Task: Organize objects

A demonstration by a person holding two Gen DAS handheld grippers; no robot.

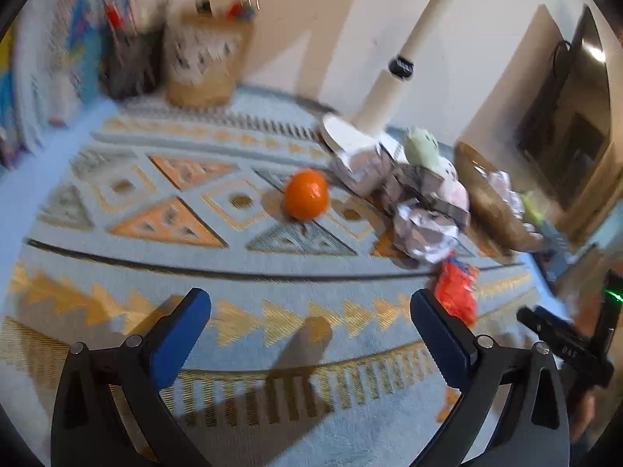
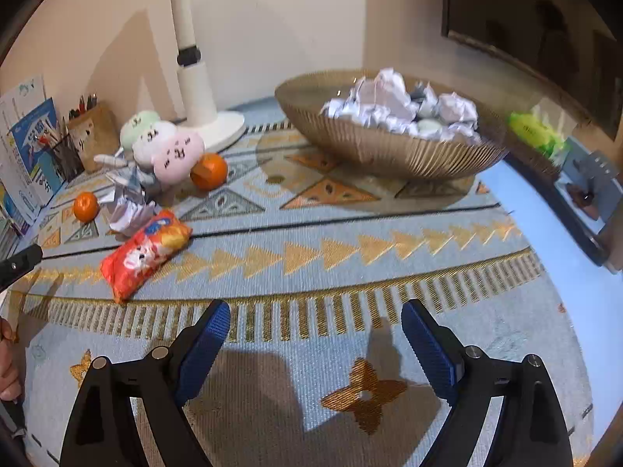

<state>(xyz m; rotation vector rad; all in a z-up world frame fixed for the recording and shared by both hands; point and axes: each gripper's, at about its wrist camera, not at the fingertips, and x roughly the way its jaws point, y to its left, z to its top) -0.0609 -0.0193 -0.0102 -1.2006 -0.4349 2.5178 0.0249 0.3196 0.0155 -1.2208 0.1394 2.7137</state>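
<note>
Your left gripper and right gripper are both released, holding nothing. Orange sits mid-frame, apparently beside crumpled paper; left view is blurred.

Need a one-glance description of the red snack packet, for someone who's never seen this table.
Start at the white lamp base at the back of the patterned cloth. Come forward past the plush toys and crumpled paper. The snack packet lies flat just in front of that paper: the only red-orange printed pouch, oblong, unlike the two round oranges nearby.
</note>
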